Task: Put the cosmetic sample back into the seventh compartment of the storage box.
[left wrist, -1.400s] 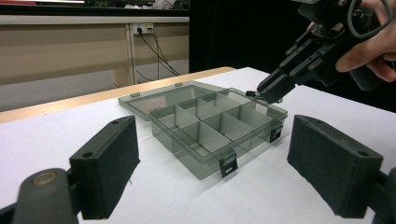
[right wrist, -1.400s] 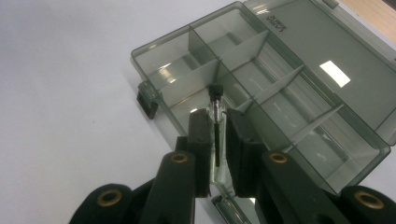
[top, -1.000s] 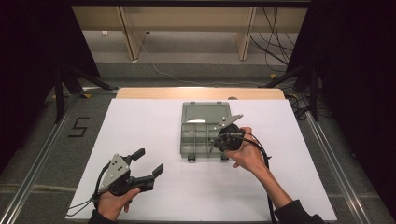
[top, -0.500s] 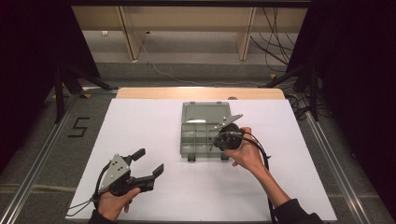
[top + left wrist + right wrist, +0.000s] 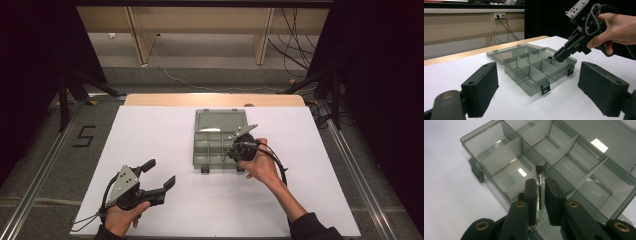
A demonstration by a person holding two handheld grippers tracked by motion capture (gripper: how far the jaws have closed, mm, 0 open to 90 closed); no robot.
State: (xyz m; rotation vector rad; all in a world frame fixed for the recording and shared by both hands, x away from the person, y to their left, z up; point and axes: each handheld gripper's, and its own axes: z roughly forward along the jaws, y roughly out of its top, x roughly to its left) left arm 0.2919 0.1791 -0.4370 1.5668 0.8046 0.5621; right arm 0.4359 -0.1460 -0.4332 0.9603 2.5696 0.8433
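A grey see-through organiser box (image 5: pixel 210 150) lies open on the white table, its lid (image 5: pixel 220 121) folded flat behind it and its compartments divided by thin walls. My right gripper (image 5: pixel 540 185) is shut on a small clear vial with a black cap (image 5: pixel 539 173), held just above the box's front compartments (image 5: pixel 524 173). In the high view that gripper (image 5: pixel 231 149) hangs over the box's right front part. In the left gripper view the right gripper (image 5: pixel 556 57) tips down into the box (image 5: pixel 534 67). My left gripper (image 5: pixel 162 175) rests open at the front left, well apart from the box.
The white table (image 5: pixel 150 135) has bare room left of and in front of the box. Two black latches (image 5: pixel 545 88) stick out from the box's front wall. A cable (image 5: pixel 277 162) trails from the right gripper over the wrist. A wooden strip (image 5: pixel 215 99) edges the table's far side.
The right gripper with the vial has dipped very slightly over the box. The left gripper has stayed where it was.
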